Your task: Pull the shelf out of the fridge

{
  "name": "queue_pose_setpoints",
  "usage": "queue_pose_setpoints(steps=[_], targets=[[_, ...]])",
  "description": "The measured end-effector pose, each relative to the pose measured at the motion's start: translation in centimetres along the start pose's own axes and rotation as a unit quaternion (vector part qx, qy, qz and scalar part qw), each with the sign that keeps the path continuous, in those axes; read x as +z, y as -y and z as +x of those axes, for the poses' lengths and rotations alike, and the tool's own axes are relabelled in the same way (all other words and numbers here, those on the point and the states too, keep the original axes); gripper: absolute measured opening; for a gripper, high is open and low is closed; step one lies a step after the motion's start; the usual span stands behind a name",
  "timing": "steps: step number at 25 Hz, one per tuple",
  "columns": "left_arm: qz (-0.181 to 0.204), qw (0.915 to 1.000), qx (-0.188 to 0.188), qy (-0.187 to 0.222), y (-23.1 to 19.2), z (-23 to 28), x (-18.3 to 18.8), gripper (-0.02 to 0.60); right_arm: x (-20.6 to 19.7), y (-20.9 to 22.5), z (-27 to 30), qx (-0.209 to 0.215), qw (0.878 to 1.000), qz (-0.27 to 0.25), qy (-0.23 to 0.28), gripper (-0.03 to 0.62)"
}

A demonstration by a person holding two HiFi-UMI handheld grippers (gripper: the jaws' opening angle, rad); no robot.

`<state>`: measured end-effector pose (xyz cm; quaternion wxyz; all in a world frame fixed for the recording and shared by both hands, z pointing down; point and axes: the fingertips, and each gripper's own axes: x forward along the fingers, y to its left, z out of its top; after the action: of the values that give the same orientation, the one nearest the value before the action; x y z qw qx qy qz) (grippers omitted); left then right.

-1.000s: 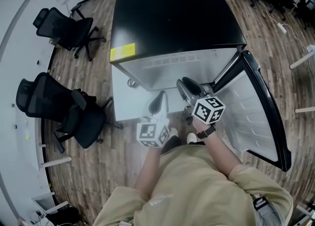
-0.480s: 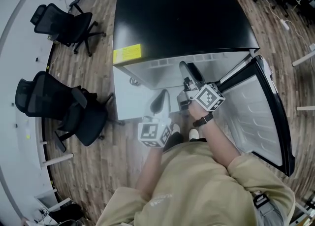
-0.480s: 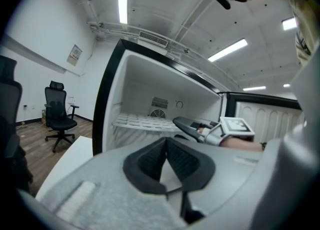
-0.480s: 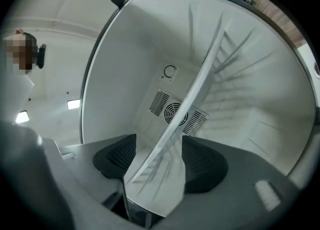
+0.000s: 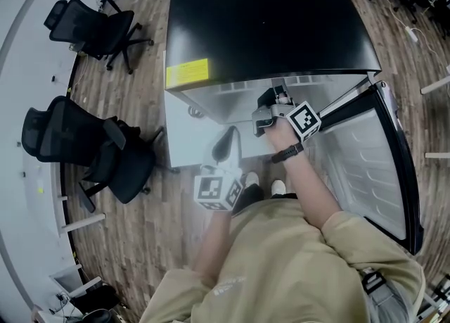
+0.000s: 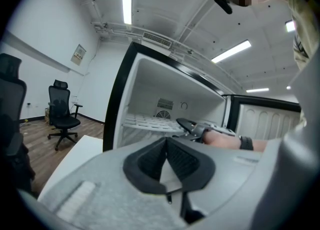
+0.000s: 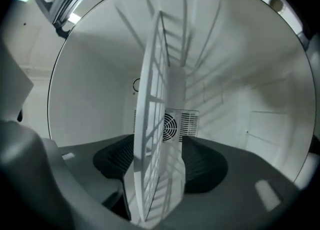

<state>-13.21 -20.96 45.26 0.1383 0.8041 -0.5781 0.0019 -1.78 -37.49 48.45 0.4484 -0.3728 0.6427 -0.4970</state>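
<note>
The black-topped fridge point(image 5: 267, 19) stands with its door point(image 5: 365, 160) swung open to the right. In the left gripper view a white wire shelf point(image 6: 147, 121) lies across the compartment. My right gripper point(image 5: 275, 96) reaches into the opening. In its own view the shelf point(image 7: 155, 98) appears edge-on, its front edge between the two dark pads point(image 7: 205, 166) of the right gripper point(image 7: 160, 161), whose jaws stand open. My left gripper point(image 5: 228, 138) hangs back in front of the fridge, shut and holding nothing point(image 6: 167, 141). From there the right gripper point(image 6: 186, 124) shows at the shelf's front.
Two black office chairs point(image 5: 91, 29) point(image 5: 84, 153) stand on the wood floor to the left. A white flat panel point(image 5: 186, 142) lies beside the fridge's left front. A round fan vent point(image 7: 172, 126) sits on the fridge's back wall. The person's feet point(image 5: 261, 188) are just before the opening.
My right gripper has gone forward from in front of the fridge into the opening, up to the shelf. The left gripper has stayed where it was.
</note>
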Motion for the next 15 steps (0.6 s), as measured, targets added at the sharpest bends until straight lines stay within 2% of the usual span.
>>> queue_pose_setpoints(steps=[5,11,15], targets=[[0.000,1.0000,0.001,0.001,-0.2,-0.3,-0.1,0.002,0.9,0.3,1.1,-0.008,0.999,0.025,0.032,0.262],[-0.003,1.0000,0.006,-0.002,-0.2,-0.7,-0.2,0.002,1.3,0.3,1.9,-0.018,0.999,0.032,0.037,0.175],[-0.002,1.0000,0.004,0.002,0.0,-1.0,0.1,0.002,1.7,-0.1,2.1,-0.013,0.998,0.039,0.051,0.070]])
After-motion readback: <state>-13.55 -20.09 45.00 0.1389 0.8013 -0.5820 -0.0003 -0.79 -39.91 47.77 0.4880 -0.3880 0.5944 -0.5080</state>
